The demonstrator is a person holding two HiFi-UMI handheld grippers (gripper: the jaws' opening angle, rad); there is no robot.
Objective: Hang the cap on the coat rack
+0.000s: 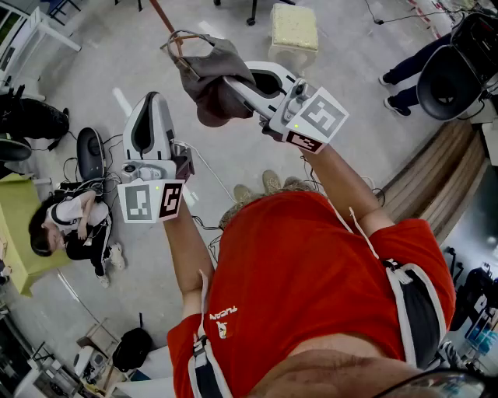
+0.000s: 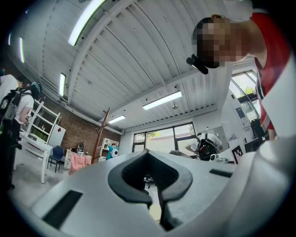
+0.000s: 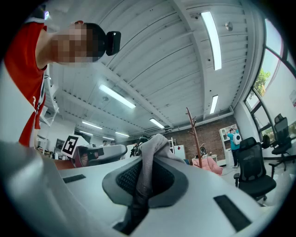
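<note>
right gripper [image 3: 147,187] jaws clamped on grey cap [image 3: 150,152] fabric between them; left gripper [image 2: 155,196] closed, empty.

In my head view the coat rack [image 1: 162,15] runs off the top edge, only a stretch of pole showing. The cap [image 1: 216,78] covers the jaw tips of the right gripper [image 1: 232,82]. In the right gripper view the rack's foot is lost behind the gripper body.

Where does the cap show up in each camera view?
Head view: cap at upper centre.
Left gripper view: not clearly in it.
Right gripper view: cap at centre, pinched between the jaws.
Shared landmark: brown coat rack, in all three.
</note>
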